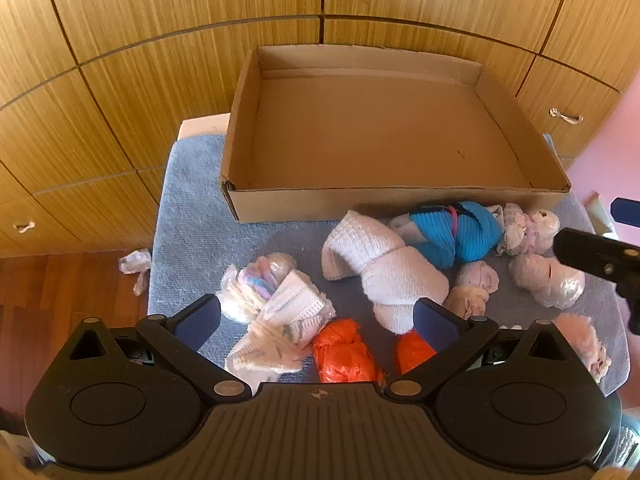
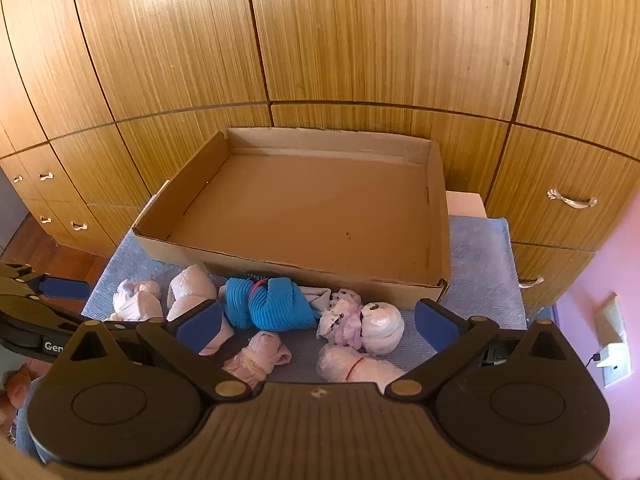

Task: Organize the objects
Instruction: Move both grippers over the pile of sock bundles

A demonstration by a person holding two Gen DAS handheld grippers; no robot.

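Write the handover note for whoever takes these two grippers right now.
Left gripper: open, holding nothing, above the orange bundles.
Right gripper: open, holding nothing, above the blue sock roll and pink bundles.
Cardboard box: at the back of the blue towel, nothing in it.
One small bundle lies on the floor left of the table.
Done: nothing boxed yet.
Left: probably move every bundle into the box.

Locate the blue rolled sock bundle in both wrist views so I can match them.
Left wrist: the blue sock bundle lies right of centre, just in front of the cardboard box's near wall.
Right wrist: the blue sock bundle lies left of centre, against the same near wall.
Shared landmark: the cardboard box, empty in both views.
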